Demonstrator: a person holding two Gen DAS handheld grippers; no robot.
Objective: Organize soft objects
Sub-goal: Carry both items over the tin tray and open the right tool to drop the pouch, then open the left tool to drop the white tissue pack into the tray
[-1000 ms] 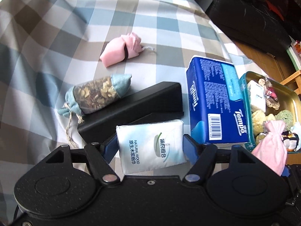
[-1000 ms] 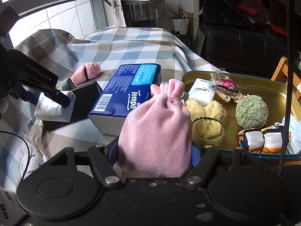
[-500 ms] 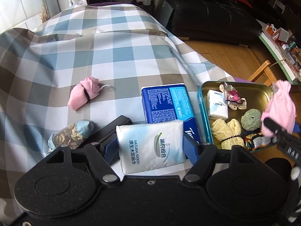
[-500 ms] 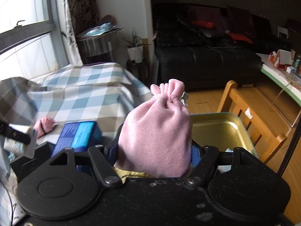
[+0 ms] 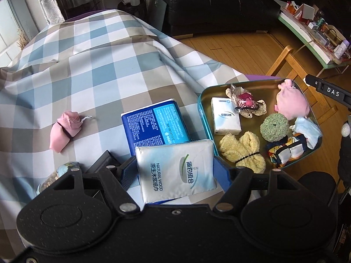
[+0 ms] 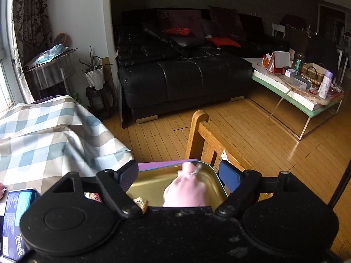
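The left wrist view took in the whole teal-rimmed, gold-lined metal tray (image 5: 203, 118) from above, along with its contents: a small white tissue packet (image 5: 224, 116), a lace-edged pink spotted pouch (image 5: 246, 100), a round green scrubber (image 5: 274, 127), a pair of fluffy yellow socks (image 5: 241, 151), a patterned folded cloth (image 5: 285, 151), a pale blue face mask (image 5: 307, 131) and the pink velvet drawstring pouch (image 5: 291, 103) lying in the tray's far right corner. The right wrist view showed only the far end of that tray (image 6: 153, 182), with the same pink pouch (image 6: 186, 190) blurred between the right gripper (image 6: 177, 173)'s fingers, which were opening and stood clear of it on both sides.

The left gripper (image 5: 175, 168) was clamped on a white soft-pack of tissues (image 5: 175, 171) printed "NATURAL WOOD" with Chinese characters and a partly covered "OPEN" tab. Just beyond it on the blue, grey and white checked cloth (image 5: 87, 65) lay a dark blue tissue pack (image 5: 153, 122); only the right view showed its brand, "Tempo". A pink folded cloth bundle (image 5: 65, 129) lay to the left, well apart from the tray. The right tool's black bar read "DAS" at the left view's edge.
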